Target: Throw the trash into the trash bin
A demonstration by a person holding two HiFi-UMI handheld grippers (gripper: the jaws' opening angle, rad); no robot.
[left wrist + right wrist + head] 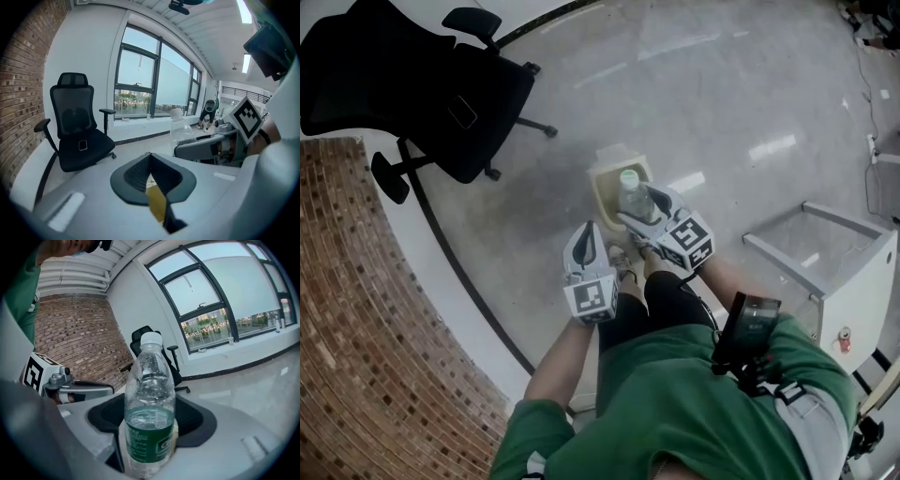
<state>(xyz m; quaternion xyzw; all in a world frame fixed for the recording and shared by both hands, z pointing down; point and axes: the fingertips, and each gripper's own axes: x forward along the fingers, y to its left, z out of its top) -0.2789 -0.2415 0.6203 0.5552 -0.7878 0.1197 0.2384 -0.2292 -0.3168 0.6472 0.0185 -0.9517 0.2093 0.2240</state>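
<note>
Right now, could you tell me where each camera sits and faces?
Head view: on the person's head, looking down at trash bin, both grippers, green sleeves, legs.
Left gripper view: on left gripper, along shut jaws toward office chair, window.
Right gripper view: on right gripper, along jaws gripping bottle, toward brick wall.
Shared: both gripper views show the chair and the other gripper.

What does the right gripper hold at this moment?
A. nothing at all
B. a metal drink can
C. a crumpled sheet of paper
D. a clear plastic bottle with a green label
D: the right gripper view shows the right gripper shut on a clear plastic bottle with a green label and a white cap; in the head view the bottle appears over the trash bin.
</note>
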